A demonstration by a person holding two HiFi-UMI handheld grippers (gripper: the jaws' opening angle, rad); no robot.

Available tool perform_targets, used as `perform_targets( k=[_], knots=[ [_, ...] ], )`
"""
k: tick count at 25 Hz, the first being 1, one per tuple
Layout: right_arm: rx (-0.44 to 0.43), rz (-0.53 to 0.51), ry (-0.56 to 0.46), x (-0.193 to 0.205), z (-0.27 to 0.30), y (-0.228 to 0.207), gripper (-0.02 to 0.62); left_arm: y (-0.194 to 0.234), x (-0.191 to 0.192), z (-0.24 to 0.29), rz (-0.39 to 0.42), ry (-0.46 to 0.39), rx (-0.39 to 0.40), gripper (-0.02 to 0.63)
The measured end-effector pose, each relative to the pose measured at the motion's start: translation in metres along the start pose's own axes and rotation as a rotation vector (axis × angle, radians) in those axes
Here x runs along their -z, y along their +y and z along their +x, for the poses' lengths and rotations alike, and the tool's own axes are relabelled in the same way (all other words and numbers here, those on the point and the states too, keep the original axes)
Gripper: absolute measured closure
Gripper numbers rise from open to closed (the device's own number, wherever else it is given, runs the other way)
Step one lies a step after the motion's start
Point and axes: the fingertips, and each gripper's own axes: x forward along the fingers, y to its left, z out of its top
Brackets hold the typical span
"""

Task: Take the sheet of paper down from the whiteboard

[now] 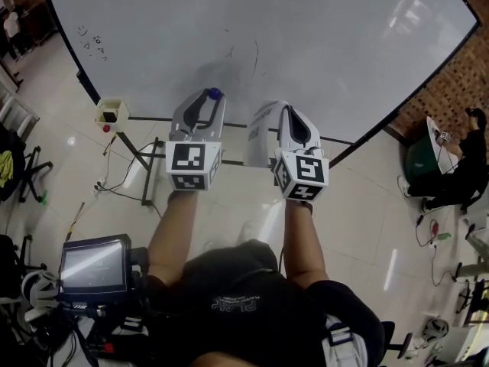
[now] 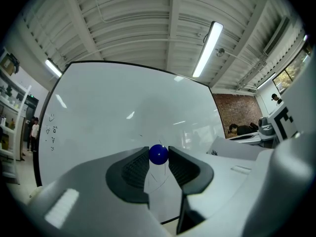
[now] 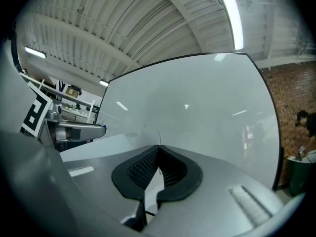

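The whiteboard [image 1: 321, 44] stands right in front of me, bare but for faint pen marks. My left gripper [image 1: 214, 96] is level and close to the board, shut on a small blue ball magnet [image 2: 158, 154] held between its fingertips. To its right, my right gripper [image 1: 285, 110] is shut on the white sheet of paper [image 1: 261, 132]. The sheet hangs off the gripper's left side, away from the board. The left gripper view shows the sheet [image 2: 239, 152] with some print at the right. In the right gripper view only its thin edge [image 3: 159, 138] rises from the closed jaws.
A small cream box [image 1: 111, 112] sits by the board's lower left corner above the stand's legs and cables. A monitor [image 1: 93, 264] is at my lower left. A person [image 1: 467, 159] sits by a green bin [image 1: 419, 159] at the right, next to a brick wall.
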Motion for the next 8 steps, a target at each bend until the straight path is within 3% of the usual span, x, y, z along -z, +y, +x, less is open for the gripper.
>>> perform_targets(
  k=[8],
  knots=[
    [0.002, -0.006, -0.005, -0.0055, -0.0060, -0.0002, 0.583, -0.0071, -0.0031, -0.0024, -0.004, 0.001, 0.006, 0.483]
  ],
)
